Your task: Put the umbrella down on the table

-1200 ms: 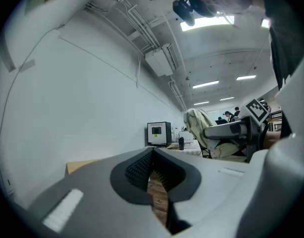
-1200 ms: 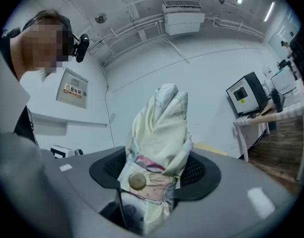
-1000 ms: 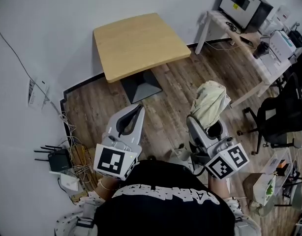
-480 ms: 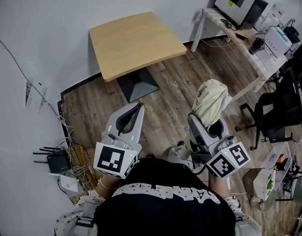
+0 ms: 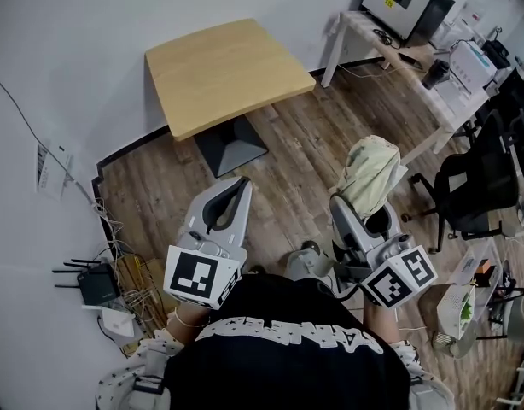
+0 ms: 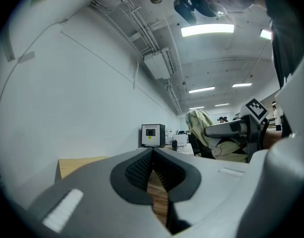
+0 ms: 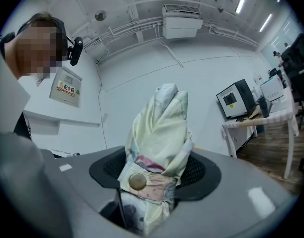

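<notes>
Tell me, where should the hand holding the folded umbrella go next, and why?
Probably carry the right gripper forward toward the square light-wood table. Its jaws are clamped on the folded pale-yellow fabric umbrella, and the table stands ahead across the wooden floor, not yet beneath it.

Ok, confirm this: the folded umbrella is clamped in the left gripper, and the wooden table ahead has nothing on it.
One thing is wrong: the gripper. The folded umbrella is clamped in the right gripper, as the right gripper view shows. The left gripper is shut with nothing between its jaws. The wooden table ahead has nothing on it.
</notes>
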`<action>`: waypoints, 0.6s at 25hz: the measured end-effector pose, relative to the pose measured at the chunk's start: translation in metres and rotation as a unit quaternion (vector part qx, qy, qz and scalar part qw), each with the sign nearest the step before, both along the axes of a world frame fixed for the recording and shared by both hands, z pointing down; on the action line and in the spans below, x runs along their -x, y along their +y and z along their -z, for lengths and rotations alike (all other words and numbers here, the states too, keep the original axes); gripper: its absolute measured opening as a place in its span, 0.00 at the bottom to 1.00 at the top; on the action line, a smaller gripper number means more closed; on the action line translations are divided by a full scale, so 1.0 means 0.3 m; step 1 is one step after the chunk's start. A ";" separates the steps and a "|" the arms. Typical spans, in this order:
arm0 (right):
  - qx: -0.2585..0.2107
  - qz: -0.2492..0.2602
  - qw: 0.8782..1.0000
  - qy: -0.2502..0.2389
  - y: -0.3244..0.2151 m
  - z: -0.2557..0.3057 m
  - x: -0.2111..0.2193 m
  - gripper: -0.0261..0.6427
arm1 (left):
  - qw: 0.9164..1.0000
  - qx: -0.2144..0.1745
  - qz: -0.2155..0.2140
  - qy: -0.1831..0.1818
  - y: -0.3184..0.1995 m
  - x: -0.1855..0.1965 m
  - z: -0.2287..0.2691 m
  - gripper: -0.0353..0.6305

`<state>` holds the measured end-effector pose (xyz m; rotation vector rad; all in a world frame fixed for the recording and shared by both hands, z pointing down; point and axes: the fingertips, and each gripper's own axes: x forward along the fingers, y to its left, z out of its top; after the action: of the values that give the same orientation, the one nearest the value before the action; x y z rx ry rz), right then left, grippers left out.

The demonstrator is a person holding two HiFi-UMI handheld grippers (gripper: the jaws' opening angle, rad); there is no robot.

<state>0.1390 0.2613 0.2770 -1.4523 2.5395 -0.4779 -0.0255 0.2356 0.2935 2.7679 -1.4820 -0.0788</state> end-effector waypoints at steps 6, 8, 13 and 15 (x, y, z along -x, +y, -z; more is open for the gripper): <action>0.000 -0.011 1.000 0.006 0.025 0.005 -0.017 0.49 | 1.000 0.006 -0.011 0.004 0.010 -0.015 -0.019 0.05; 0.002 -0.014 1.000 0.005 0.029 0.006 -0.028 0.49 | 1.000 0.008 -0.013 0.003 0.007 -0.022 -0.023 0.05; 0.009 -0.017 1.000 0.007 0.017 0.006 -0.073 0.49 | 1.000 0.011 -0.010 0.004 0.000 -0.046 -0.023 0.06; 0.012 -0.018 1.000 0.003 0.000 0.004 -0.086 0.49 | 1.000 0.015 -0.008 0.003 -0.015 -0.054 -0.030 0.05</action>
<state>0.1649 0.2613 0.2758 -1.5075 2.5158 -0.4999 -0.0092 0.2312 0.3024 2.7520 -1.4480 -0.0638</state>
